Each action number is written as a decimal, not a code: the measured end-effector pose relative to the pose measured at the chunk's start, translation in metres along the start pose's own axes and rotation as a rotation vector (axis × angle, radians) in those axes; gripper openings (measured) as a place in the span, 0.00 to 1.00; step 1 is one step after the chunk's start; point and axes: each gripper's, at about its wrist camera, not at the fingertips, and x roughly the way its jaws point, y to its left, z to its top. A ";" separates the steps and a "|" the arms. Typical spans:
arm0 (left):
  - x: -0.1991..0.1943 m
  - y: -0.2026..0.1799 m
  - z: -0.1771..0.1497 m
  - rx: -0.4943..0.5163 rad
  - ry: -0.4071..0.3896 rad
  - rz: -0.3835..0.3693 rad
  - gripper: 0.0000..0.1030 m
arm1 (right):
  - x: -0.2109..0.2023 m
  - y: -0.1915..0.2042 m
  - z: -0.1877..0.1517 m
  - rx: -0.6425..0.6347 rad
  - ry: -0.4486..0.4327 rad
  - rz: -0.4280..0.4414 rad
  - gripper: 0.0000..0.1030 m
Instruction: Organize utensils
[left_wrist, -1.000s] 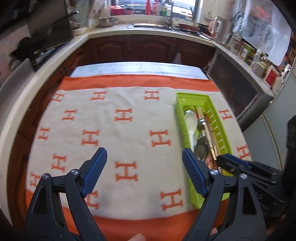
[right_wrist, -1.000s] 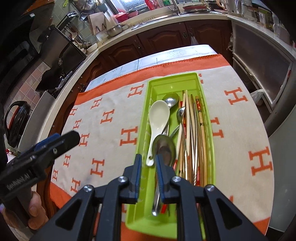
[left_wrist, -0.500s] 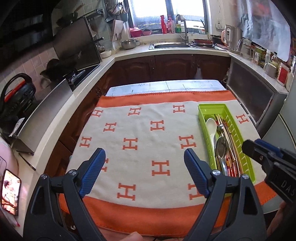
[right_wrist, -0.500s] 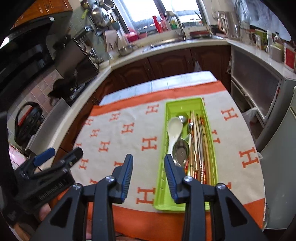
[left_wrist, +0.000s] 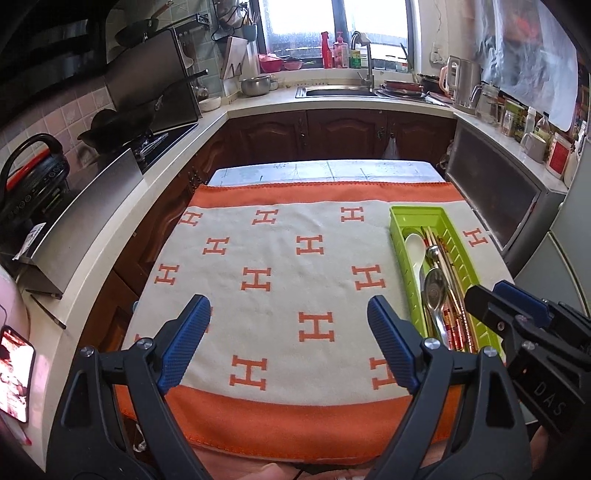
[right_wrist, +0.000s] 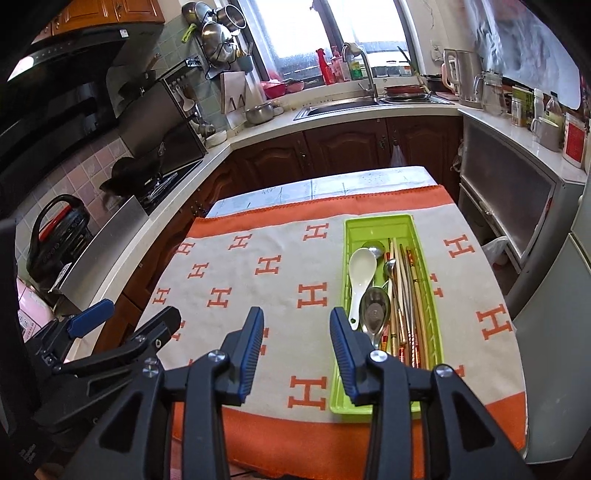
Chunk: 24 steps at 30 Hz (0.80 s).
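Centrally, the cloth (left_wrist: 280, 280), cream with orange H motifs and an orange border, covers the table. Right of centre on it lies the green tray (right_wrist: 380, 223), holding a white ceramic spoon (right_wrist: 361, 271), metal spoons (right_wrist: 375, 308) and several chopsticks (right_wrist: 408, 295) laid lengthwise. Left gripper (left_wrist: 288, 345): jaws wide apart, empty, raised above the cloth's near edge. Right gripper (right_wrist: 296, 352): jaws apart, empty, raised over the near end of the tray's left wall.
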 end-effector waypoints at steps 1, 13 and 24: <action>-0.001 0.000 0.000 -0.002 -0.001 -0.004 0.83 | 0.000 0.000 -0.001 0.001 0.000 -0.001 0.36; -0.002 -0.002 -0.004 -0.015 -0.001 -0.030 0.83 | 0.000 -0.001 -0.010 0.010 0.020 0.005 0.36; -0.003 -0.002 -0.008 -0.042 0.000 -0.038 0.83 | 0.001 -0.001 -0.013 0.010 0.025 0.006 0.37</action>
